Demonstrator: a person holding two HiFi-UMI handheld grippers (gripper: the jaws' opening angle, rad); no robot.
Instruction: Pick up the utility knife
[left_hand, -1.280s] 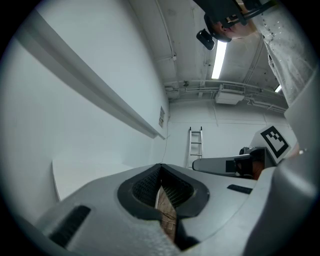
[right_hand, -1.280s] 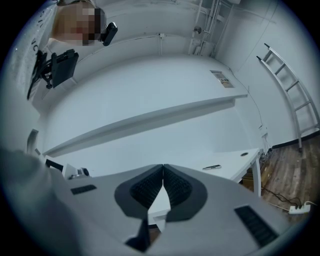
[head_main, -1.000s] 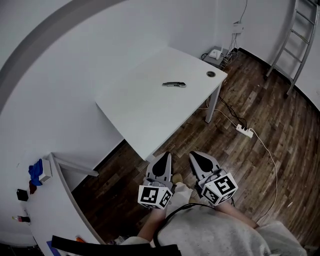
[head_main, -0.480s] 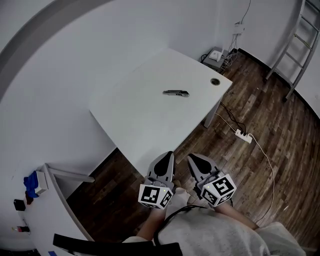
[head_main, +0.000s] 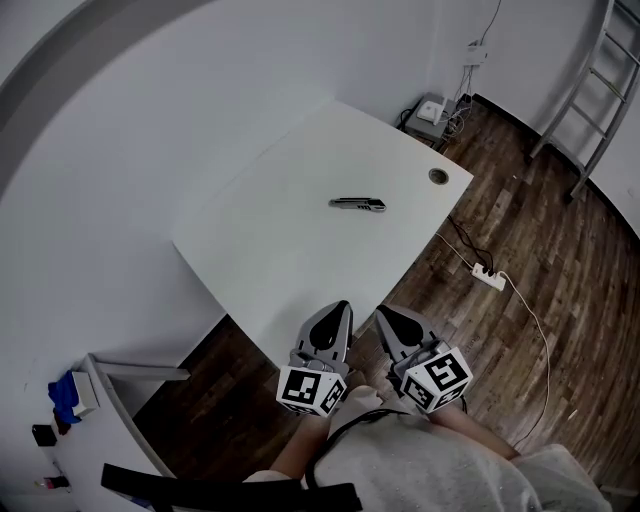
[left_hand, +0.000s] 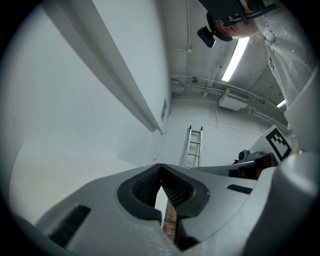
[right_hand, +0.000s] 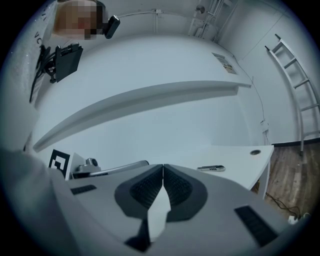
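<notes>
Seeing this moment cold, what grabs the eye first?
A dark utility knife lies alone on the white table, toward its far right side. In the head view's foreground, the left gripper and right gripper are both shut and empty, side by side by the table's near corner.

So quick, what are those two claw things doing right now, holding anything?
Left gripper: closed, holding nothing.
Right gripper: closed, holding nothing.
</notes>
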